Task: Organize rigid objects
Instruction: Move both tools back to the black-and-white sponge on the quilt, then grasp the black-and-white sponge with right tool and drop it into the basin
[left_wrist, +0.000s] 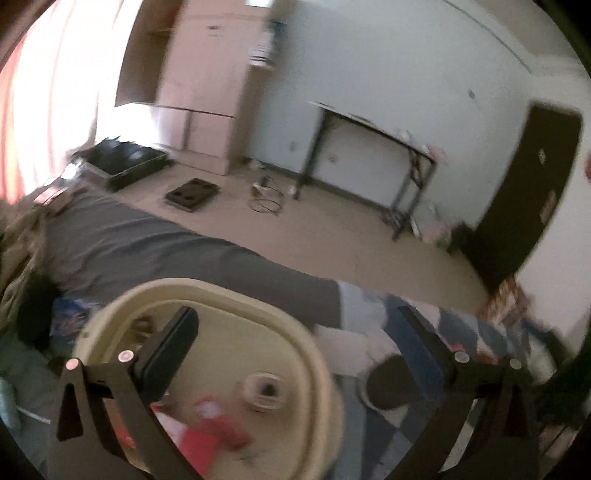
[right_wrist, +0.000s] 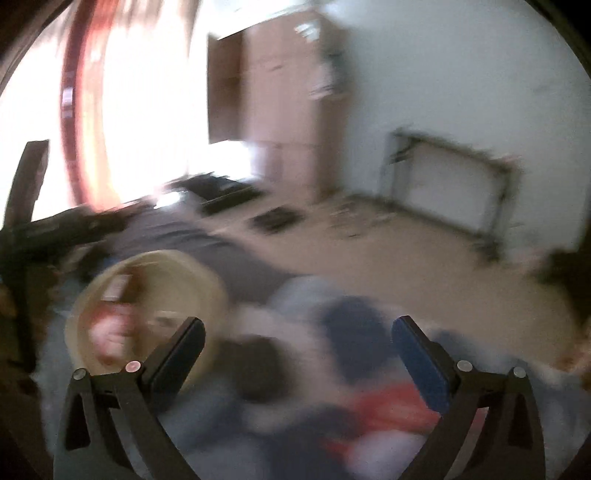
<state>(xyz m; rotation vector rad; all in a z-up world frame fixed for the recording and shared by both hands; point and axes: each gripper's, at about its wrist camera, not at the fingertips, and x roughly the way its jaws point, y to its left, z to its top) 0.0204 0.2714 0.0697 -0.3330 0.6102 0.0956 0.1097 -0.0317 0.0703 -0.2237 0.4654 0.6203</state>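
In the left wrist view a cream basin (left_wrist: 325, 354) sits on the bed right below my left gripper (left_wrist: 295, 315). Its jaws stand wide open with nothing between them, and the left finger (left_wrist: 173, 343) hangs over the basin's inside. In the basin lie a red packet (left_wrist: 218, 432) and a clear round jar (left_wrist: 264, 393). A dark round object (left_wrist: 391, 384) rests on the quilt beside the basin. The right wrist view is heavily blurred. There my right gripper (right_wrist: 298, 325) is wide open and empty above the quilt, with the basin (right_wrist: 110, 275) to its left and a red item (right_wrist: 391, 406) below.
The bed carries a grey sheet (left_wrist: 147, 243) and a blue-and-white patterned quilt (left_wrist: 476, 332). Beyond it lie bare floor with a black tray (left_wrist: 192, 194), an open black case (left_wrist: 125, 162), a black-framed table (left_wrist: 369, 147), a pale wardrobe (left_wrist: 199, 92) and a dark door (left_wrist: 528, 184).
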